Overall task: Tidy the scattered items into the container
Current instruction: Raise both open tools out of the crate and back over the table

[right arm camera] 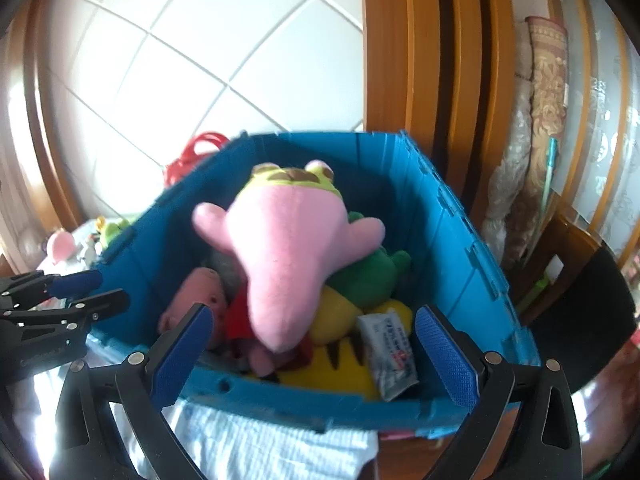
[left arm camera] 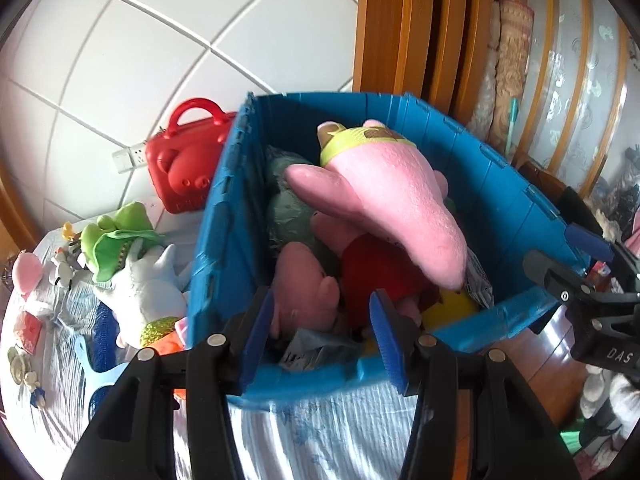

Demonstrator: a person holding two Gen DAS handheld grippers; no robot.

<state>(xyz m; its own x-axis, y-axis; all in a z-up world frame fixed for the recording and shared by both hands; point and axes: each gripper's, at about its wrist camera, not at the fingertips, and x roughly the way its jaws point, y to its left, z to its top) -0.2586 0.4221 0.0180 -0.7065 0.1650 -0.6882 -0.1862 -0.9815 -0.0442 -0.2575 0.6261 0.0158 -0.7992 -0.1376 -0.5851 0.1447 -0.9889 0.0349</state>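
Note:
A blue plastic crate (left arm camera: 224, 208) (right arm camera: 452, 240) stands on the bed, filled with plush toys. A big pink plush (left arm camera: 396, 200) (right arm camera: 284, 248) lies on top of the pile, over a red and pink plush (left arm camera: 372, 264), a green plush (right arm camera: 372, 276), a yellow plush (right arm camera: 336, 364) and a white packet (right arm camera: 390, 354). My left gripper (left arm camera: 324, 336) is open and empty over the crate's near rim. My right gripper (right arm camera: 316, 356) is open and empty over the near rim too; it also shows in the left wrist view (left arm camera: 568, 256).
Left of the crate on the striped sheet lie a white and green plush (left arm camera: 136, 276), a red toy case (left arm camera: 184, 160), a small pink plush (left arm camera: 26, 272) and several small figures (left arm camera: 64, 260). A tiled wall and wooden door frame (left arm camera: 400, 28) stand behind.

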